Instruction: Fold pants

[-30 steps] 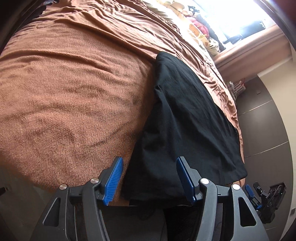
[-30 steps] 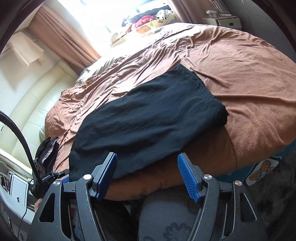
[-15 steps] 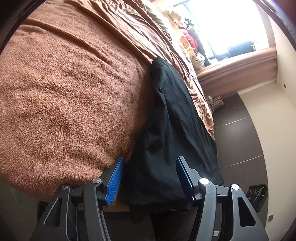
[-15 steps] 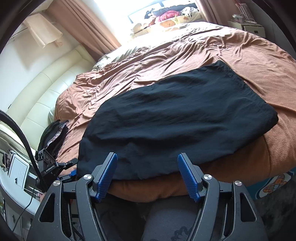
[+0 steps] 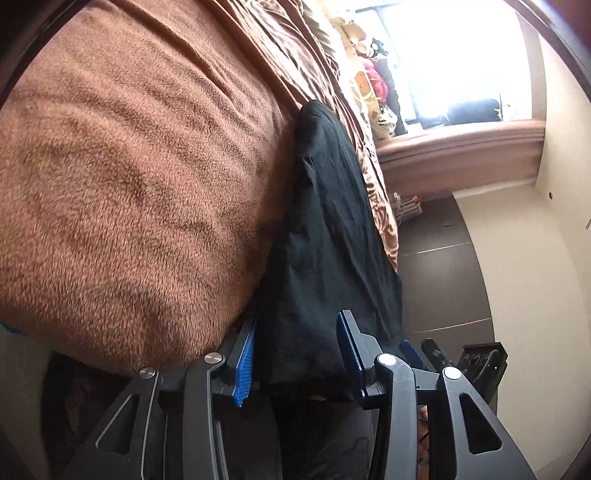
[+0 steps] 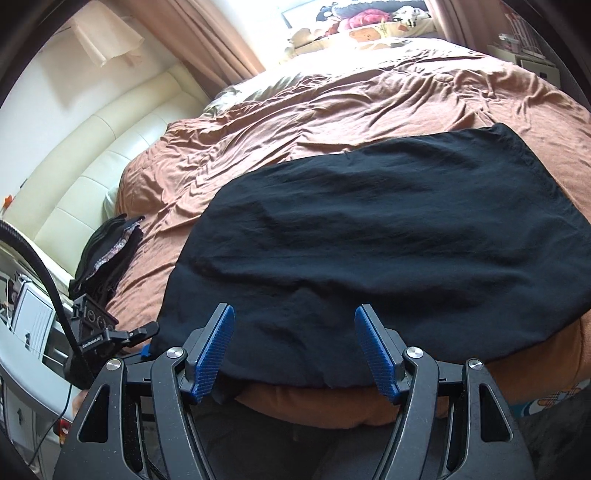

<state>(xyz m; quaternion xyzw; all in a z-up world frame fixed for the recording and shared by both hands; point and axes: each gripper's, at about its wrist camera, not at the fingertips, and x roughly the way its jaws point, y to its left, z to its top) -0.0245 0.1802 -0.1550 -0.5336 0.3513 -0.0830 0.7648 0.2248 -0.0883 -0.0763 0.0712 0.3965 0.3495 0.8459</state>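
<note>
Black pants (image 6: pixel 388 240) lie spread flat on a brown blanket (image 6: pixel 332 110) on the bed, one end hanging over the near edge. My right gripper (image 6: pixel 295 349) is open, its blue pads on either side of the near hem, just above the cloth. In the left wrist view the pants (image 5: pixel 332 240) run away along the bed's edge. My left gripper (image 5: pixel 297 354) is open, with the hanging corner of the pants between its blue pads; the left pad is pressed against the blanket (image 5: pixel 129 184).
A cream sofa (image 6: pixel 92 155) and a stack of dark folded clothes (image 6: pixel 107 251) are at the left of the bed. A black camera clamp (image 6: pixel 96 332) stands by a white desk. Stuffed toys (image 6: pixel 362 22) sit by the bright window. Dark floor (image 5: pixel 443 280) lies beyond the bed.
Both grippers have moved in toward the near edge of the pants. The left one now straddles the hanging corner; the right one now straddles the hem. Both have stayed open.
</note>
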